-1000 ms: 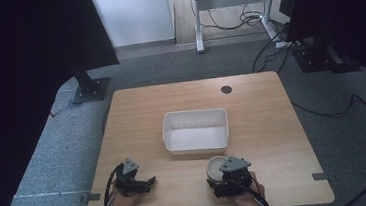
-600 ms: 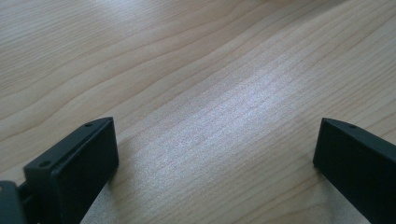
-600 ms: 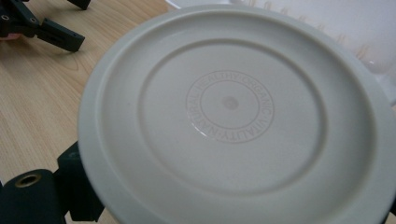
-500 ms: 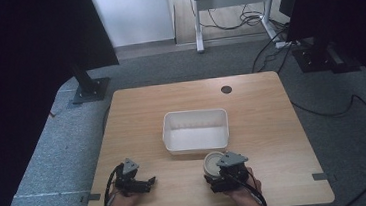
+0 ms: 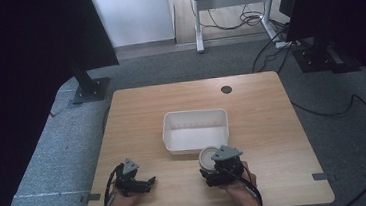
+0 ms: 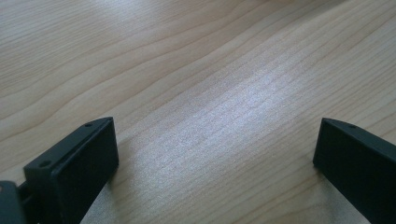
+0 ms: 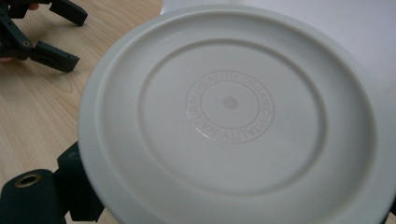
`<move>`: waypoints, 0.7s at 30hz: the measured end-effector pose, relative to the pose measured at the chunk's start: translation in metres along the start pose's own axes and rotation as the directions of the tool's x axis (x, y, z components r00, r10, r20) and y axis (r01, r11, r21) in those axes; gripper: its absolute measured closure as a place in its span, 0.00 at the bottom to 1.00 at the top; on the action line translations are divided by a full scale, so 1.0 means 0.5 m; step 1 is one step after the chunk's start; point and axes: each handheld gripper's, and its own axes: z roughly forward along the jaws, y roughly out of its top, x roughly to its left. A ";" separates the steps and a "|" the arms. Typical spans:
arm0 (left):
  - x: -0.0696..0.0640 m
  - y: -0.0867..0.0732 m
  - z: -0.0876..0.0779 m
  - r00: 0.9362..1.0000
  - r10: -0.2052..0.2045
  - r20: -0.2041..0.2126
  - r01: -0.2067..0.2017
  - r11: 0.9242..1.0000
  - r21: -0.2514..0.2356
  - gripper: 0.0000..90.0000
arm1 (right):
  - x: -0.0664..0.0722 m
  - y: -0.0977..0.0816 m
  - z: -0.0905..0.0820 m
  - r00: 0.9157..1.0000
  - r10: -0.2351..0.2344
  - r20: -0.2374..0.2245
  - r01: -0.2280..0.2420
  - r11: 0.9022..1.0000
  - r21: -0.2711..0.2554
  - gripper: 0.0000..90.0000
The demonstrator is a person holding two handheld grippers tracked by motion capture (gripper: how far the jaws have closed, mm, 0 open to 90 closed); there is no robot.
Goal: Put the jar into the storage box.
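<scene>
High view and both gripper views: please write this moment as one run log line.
right gripper: holds round white lid beside white tray | left gripper: open over bare table

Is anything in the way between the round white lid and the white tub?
Nothing visible is. The right gripper holds the round lid right in front of the white tub, with just a thin strip of bare table between them. The left gripper sits off to the side, open.

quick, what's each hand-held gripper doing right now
Left hand-held gripper: open, empty, over bare table.
Right hand-held gripper: holding a round white lid.
</scene>
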 end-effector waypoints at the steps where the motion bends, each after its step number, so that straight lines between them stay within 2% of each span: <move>1: 0.000 0.000 0.000 1.000 0.000 0.000 0.000 1.000 0.000 0.00 | 0.000 0.003 0.002 1.000 -0.002 0.000 0.002 1.000 -0.002 0.10; 21: 0.000 0.000 0.000 1.000 -0.001 0.000 0.001 1.000 -0.001 0.00 | -0.021 0.050 0.035 1.000 0.018 0.007 -0.018 1.000 -0.017 0.10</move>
